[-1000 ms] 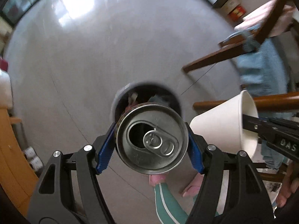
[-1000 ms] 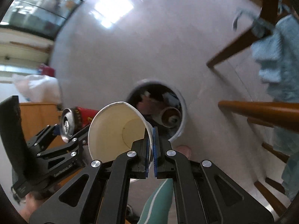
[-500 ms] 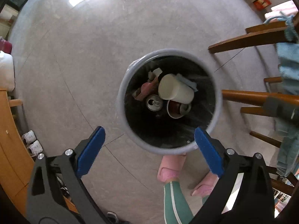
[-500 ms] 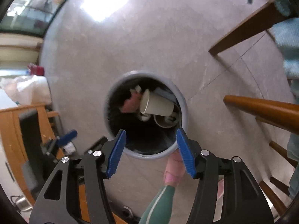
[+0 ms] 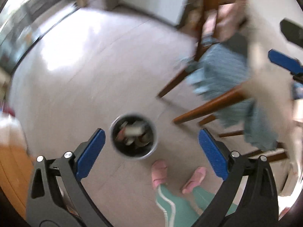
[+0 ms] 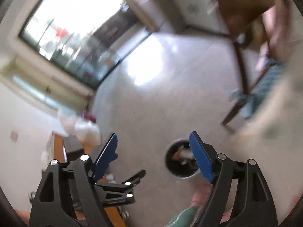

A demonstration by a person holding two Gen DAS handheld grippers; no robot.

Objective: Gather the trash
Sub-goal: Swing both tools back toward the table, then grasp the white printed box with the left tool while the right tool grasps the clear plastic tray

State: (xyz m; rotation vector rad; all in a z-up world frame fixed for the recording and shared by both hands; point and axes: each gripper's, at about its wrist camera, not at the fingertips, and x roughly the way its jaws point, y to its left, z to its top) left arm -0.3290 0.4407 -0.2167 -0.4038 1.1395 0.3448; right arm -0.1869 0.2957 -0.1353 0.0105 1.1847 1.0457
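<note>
A round grey trash bin [image 5: 133, 136] stands on the pale floor far below, with a white paper cup, a can and other blurred scraps inside. My left gripper [image 5: 151, 152] hangs high above it, jaws still opening, nothing between the blue pads. In the right wrist view the bin [image 6: 175, 172] lies partly behind one blue pad of my right gripper [image 6: 153, 157]. That gripper's jaws are also opening and hold nothing. My left gripper's black frame [image 6: 123, 189] shows low left there. A blue pad of my right gripper [image 5: 284, 62] shows at the upper right of the left wrist view.
Wooden chairs [image 5: 208, 106] draped with blue cloth [image 5: 223, 71] stand right of the bin. A person's pink slippers [image 5: 159, 172] and green trouser legs are just in front of it. An orange wooden cabinet [image 5: 11, 172] is at the left, a large window [image 6: 66, 37] beyond.
The left gripper let go of the can and the right let go of the paper cup; both now lie in the bin. Both grippers opened wide and rose, so the bin looks much smaller.
</note>
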